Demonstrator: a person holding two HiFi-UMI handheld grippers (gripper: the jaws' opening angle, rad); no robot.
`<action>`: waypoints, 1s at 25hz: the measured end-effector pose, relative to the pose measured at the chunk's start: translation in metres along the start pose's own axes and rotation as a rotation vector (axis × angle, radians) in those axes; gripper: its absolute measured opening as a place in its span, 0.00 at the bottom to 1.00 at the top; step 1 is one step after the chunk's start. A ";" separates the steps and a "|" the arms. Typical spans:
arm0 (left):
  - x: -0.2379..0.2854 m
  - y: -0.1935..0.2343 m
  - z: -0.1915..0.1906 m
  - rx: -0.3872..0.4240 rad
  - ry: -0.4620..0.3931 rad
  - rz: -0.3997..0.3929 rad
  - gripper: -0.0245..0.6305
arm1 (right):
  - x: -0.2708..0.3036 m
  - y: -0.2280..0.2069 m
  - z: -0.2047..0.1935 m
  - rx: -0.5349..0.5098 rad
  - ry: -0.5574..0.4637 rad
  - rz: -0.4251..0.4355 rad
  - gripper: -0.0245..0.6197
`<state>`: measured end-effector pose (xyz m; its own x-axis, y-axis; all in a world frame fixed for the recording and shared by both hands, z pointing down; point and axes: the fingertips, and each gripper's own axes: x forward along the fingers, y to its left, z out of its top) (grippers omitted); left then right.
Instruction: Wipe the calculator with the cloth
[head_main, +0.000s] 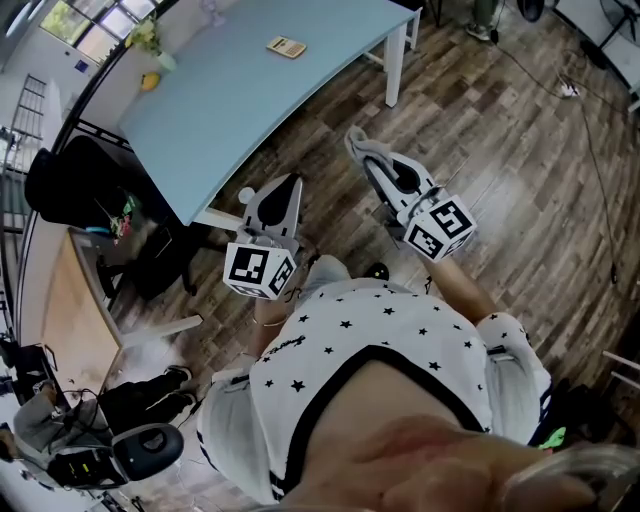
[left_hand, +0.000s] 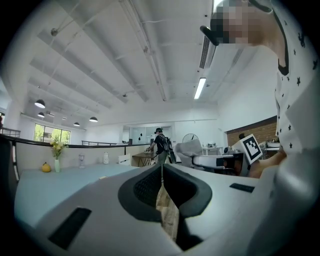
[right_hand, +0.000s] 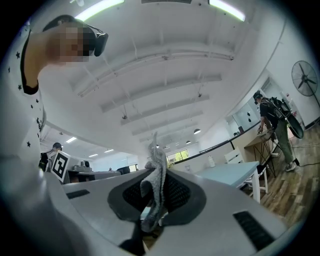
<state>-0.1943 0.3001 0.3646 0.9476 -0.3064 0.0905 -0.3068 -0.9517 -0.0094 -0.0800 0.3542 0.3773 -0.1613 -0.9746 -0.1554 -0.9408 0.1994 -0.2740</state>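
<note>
Calculator (head_main: 286, 46) is sitting flat on the far part of the light blue table (head_main: 230, 110), well apart from both grippers, which hang over the wood floor (head_main: 500, 140) just off the table's near edge. Its long side runs roughly left to right in the head view, dipping a bit to the right; it's too small to tell which end the screen is on. A flower vase (head_main: 150, 42) and a small yellow thing (head_main: 150, 81) stand off to its left. Left gripper (left_hand: 161, 169) is closed with nothing in it. Right gripper (right_hand: 155, 172) is clamped on the grey cloth (right_hand: 158, 155), which sticks up past the tips.
</note>
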 end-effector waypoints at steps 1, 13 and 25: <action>0.001 0.000 0.000 0.003 0.004 -0.004 0.09 | 0.000 0.000 0.000 0.003 -0.001 -0.002 0.10; 0.051 0.006 0.004 0.010 -0.004 -0.089 0.09 | -0.004 -0.036 0.005 -0.002 0.013 -0.095 0.10; 0.115 0.045 0.000 0.038 -0.005 -0.116 0.09 | 0.044 -0.089 0.008 -0.011 0.050 -0.113 0.10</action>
<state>-0.0993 0.2218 0.3744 0.9770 -0.1940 0.0881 -0.1914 -0.9808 -0.0372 -0.0007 0.2944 0.3878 -0.0688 -0.9947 -0.0763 -0.9570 0.0874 -0.2765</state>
